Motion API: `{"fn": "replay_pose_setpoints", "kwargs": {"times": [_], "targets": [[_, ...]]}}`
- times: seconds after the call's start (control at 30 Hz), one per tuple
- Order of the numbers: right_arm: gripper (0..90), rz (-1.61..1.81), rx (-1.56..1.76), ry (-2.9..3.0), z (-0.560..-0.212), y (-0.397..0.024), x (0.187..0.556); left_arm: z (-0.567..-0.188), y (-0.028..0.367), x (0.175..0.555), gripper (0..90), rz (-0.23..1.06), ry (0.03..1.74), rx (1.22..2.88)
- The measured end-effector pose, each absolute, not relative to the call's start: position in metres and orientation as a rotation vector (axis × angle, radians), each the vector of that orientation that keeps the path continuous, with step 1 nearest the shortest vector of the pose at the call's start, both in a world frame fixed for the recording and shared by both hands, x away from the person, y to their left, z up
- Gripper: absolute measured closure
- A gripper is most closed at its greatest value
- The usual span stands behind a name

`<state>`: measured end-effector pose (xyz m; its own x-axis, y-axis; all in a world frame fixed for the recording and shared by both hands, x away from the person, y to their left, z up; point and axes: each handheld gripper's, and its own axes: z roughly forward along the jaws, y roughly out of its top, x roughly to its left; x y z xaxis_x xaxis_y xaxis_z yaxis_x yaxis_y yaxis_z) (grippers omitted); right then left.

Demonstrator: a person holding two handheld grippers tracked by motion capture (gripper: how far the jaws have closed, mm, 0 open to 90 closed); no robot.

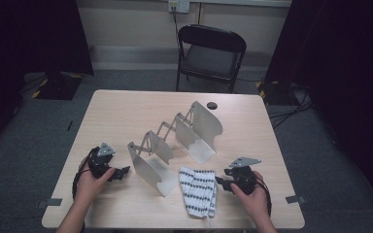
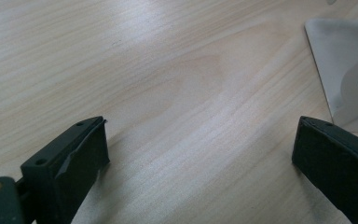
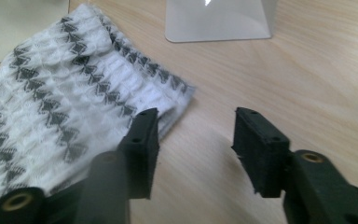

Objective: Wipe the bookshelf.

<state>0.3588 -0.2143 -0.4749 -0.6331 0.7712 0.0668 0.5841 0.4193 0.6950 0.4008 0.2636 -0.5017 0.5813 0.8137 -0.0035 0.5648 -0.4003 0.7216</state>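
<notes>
On the table (image 1: 126,116), right gripper (image 3: 193,140) jaws part-open beside the cloth (image 3: 51,98)

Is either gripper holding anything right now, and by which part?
Nothing. The right gripper stands open beside the cloth; the left gripper is open over bare table.

In the right gripper view the patterned cloth (image 3: 60,93) runs off the left and bottom edges, and the gripper's near jaw covers part of its edge, so whether the pad touches the fabric cannot be told. The metal rack (image 3: 216,21) is cut off by the top edge there; in the left gripper view one plate (image 2: 347,70) leaves at the right. In the high view the person's forearms (image 1: 75,216) pass the bottom edge, and the small dark object (image 1: 212,105) at the table's far side is too small to identify.
</notes>
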Motion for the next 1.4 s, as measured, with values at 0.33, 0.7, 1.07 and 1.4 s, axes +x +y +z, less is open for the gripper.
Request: {"fn": "replay_pose_setpoints", "kwargs": {"times": [0.33,0.7,1.07,1.4], "targets": [[60.0,0.954,1.147,2.454,-0.484,-0.207,0.36,-0.502,0.263,0.401,3.2,0.46,1.09,2.117],[56.6,1.036,1.069,2.482,-0.482,-0.161,0.374,-0.502,0.263,0.401,2.9,0.46,1.086,2.12],[45.3,1.102,1.056,2.497,-0.487,-0.139,0.376,-0.502,0.264,0.402,2.6,0.463,1.083,2.126],[35.2,1.164,1.098,2.469,-0.469,-0.159,0.364,-0.502,0.263,0.402,2.0,0.459,1.082,2.132]]}}
